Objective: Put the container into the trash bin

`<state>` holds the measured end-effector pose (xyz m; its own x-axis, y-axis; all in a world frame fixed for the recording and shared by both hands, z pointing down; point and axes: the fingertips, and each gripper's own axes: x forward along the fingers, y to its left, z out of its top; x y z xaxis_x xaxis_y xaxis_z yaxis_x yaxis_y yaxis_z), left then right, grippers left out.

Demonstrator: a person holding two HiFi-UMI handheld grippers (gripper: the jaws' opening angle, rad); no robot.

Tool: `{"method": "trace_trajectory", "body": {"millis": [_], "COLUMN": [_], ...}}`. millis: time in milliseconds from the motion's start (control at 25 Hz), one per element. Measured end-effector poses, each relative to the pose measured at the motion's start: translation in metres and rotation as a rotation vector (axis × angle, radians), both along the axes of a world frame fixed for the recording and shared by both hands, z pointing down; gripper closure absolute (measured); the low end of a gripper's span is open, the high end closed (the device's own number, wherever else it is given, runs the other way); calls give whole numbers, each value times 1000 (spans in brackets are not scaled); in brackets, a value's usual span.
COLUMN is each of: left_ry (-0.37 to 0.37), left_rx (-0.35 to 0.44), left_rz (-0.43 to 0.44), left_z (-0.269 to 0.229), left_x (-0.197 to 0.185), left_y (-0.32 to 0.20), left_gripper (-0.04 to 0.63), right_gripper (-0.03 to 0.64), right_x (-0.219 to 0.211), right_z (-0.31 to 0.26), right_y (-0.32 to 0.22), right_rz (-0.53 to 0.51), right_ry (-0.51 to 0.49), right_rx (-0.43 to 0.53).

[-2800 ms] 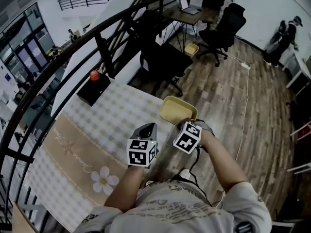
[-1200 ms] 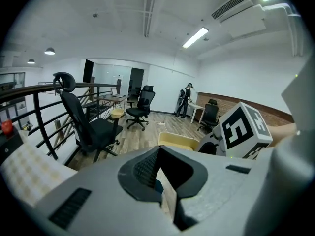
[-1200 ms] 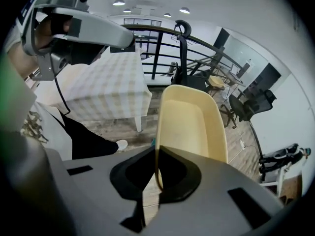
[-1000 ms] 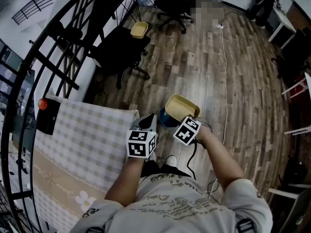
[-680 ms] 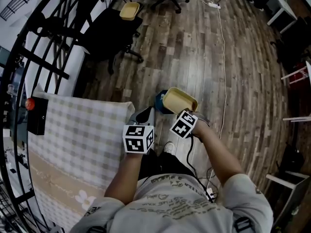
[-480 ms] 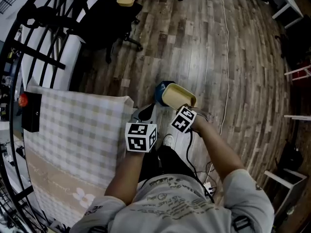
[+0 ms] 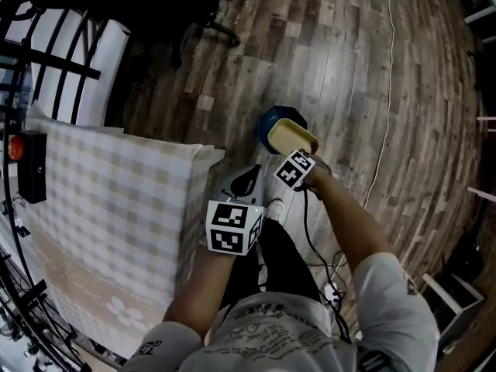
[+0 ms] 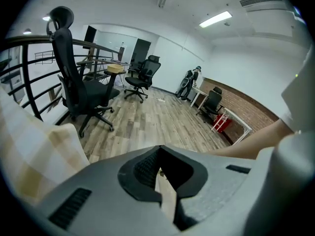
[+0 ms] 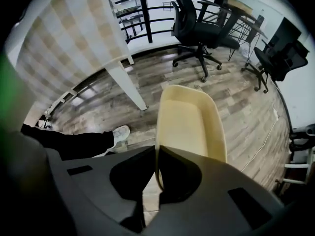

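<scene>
The right gripper (image 9: 156,167) is clamped tight on the near rim of the yellow container (image 9: 189,124). In the head view the container overlaps the mouth of the blue bin (image 7: 273,120) on the floor (image 7: 349,53). The left gripper (image 8: 160,173) is closed on nothing, beside the table (image 7: 116,200).

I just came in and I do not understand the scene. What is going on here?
A person stands beside a table covered with a checked cloth and holds a gripper in each hand. The right gripper is shut on the rim of a pale yellow container and holds it over a blue trash bin that stands on the wooden floor. The container is not yet let go. The left gripper is shut with nothing in it, near the table's edge, and takes no part.
</scene>
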<state>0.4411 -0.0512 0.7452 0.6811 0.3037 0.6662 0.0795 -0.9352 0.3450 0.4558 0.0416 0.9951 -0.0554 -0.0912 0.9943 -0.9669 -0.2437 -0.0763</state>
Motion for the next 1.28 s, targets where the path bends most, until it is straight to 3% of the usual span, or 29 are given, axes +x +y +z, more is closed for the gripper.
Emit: {"method": "trace_trajectory", "body": {"millis": [240,520,880,1080,1120,1160,1280], "left_ry": [-57,-89,-113,-124,-124,-122,-110], "left_rx": [-11,-22,-28,-27,-27,-26,-25], "left_rz": [40,33,27,25,28,32,39], "left_z": [64,120,160,165,163,161,150], "left_x": [1,5,5,3,4,5,11], "left_y": [7,2,0,3,4,6,12], "left_gripper": [591,591,591,591,591,591,591], "right_gripper": [609,604,529,503,531,614,614], "right_x": [24,36,49,58,61,64,71], "right_z": [81,138,182,175,169,161,132], "right_y": [-6,-19,-22,-24,-23,-22,-19], "right_rz": [52,22,36,127,159,195,307], "right_ry": [-4,4,38,87,109,135,180], "right_rx": [-25,-29,-25,30,53,81,168]}}
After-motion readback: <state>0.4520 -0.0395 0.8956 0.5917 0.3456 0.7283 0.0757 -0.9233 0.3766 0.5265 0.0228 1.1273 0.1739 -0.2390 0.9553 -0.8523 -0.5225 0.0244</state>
